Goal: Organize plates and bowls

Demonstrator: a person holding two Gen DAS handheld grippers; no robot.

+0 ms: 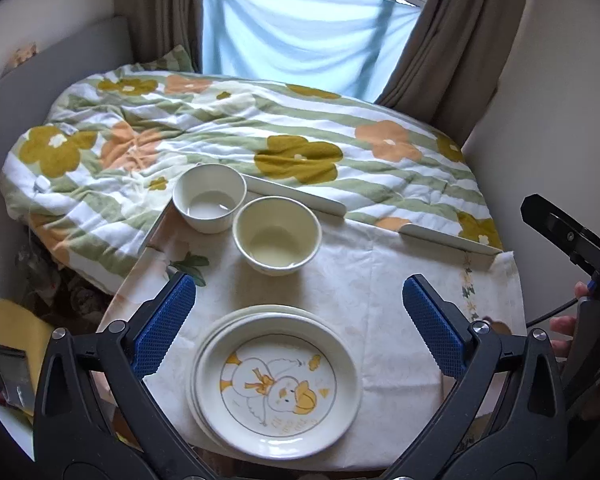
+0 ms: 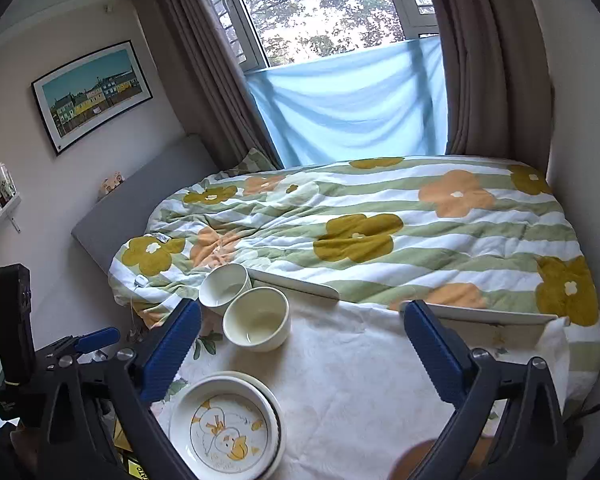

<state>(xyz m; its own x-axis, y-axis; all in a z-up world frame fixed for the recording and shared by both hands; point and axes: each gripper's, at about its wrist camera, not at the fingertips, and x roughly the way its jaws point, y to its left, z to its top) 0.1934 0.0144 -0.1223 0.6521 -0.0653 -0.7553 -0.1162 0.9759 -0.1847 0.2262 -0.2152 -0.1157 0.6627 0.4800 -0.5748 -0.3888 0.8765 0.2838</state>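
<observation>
Cream plates (image 1: 278,376) sit stacked at six o'clock on our cloth-covered table (image 1: 400,320), the top one printed with a duck. Two empty bowls stand touching at twelve o'clock: the near bowl (image 1: 277,235) and the far bowl (image 1: 209,197). Our left gripper (image 1: 300,320) and right gripper (image 2: 302,354) both hang spread wide above, holding nothing
</observation>
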